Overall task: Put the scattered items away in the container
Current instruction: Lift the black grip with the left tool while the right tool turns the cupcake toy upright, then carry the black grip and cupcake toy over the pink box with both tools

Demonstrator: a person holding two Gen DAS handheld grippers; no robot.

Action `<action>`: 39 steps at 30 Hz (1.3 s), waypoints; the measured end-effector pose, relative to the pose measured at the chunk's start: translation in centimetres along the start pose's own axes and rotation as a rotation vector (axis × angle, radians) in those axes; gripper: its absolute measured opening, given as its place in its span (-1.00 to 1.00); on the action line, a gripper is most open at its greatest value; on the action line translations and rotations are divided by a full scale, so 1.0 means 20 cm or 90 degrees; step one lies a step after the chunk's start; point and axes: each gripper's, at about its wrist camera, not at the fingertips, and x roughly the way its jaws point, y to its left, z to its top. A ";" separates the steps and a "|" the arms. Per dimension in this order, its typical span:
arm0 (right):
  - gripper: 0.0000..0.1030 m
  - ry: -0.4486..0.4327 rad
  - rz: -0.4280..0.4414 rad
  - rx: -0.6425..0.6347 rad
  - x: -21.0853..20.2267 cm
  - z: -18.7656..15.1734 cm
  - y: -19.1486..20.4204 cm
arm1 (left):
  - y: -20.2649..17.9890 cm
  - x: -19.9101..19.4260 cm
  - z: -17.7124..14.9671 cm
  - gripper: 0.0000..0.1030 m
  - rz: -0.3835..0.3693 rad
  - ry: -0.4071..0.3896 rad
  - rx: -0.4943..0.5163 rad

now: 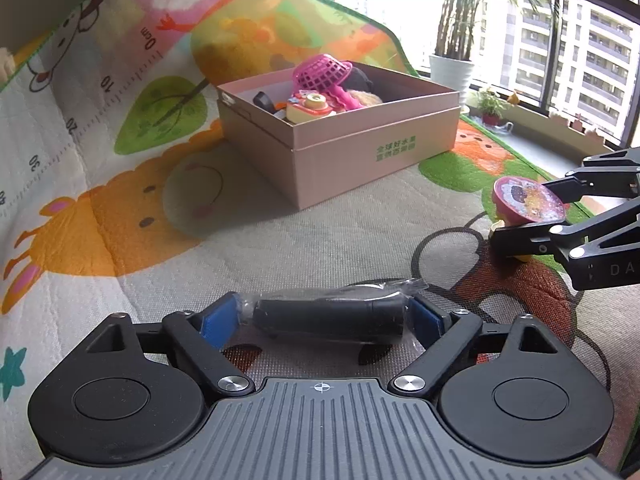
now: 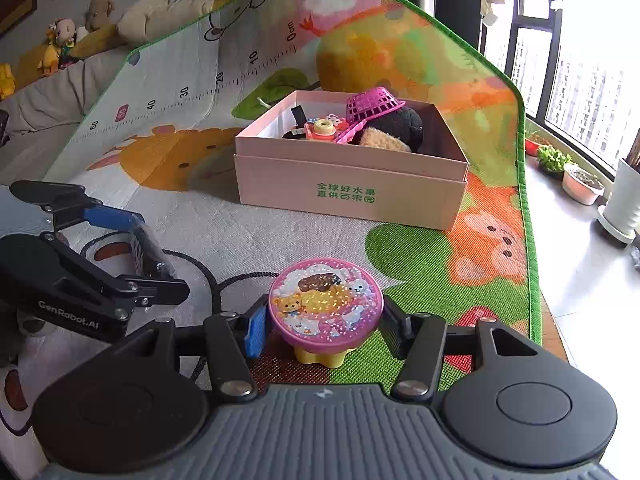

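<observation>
My left gripper (image 1: 325, 316) is shut on a black cylinder wrapped in clear plastic (image 1: 328, 314), held crosswise between the blue pads, just above the play mat. It also shows in the right wrist view (image 2: 146, 246) at the left. My right gripper (image 2: 320, 320) is shut on a pink glittery round toy with a yellow base (image 2: 325, 304), which also shows in the left wrist view (image 1: 528, 200) at the right. The pink cardboard box (image 1: 360, 148) (image 2: 348, 184) stands ahead on the mat. It holds a pink basket (image 2: 374, 104), a toy camera (image 2: 320, 130) and plush toys.
The colourful play mat (image 2: 200, 208) curves up against a sofa behind the box. Plush toys (image 2: 64, 36) sit on the sofa at the far left. Potted plants (image 2: 576, 180) and a white pot (image 2: 624, 200) stand on the floor by the window at right.
</observation>
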 end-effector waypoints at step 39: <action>0.08 -0.104 -0.010 0.047 -0.02 0.53 -0.33 | -0.06 0.16 0.64 0.74 0.020 -0.148 0.073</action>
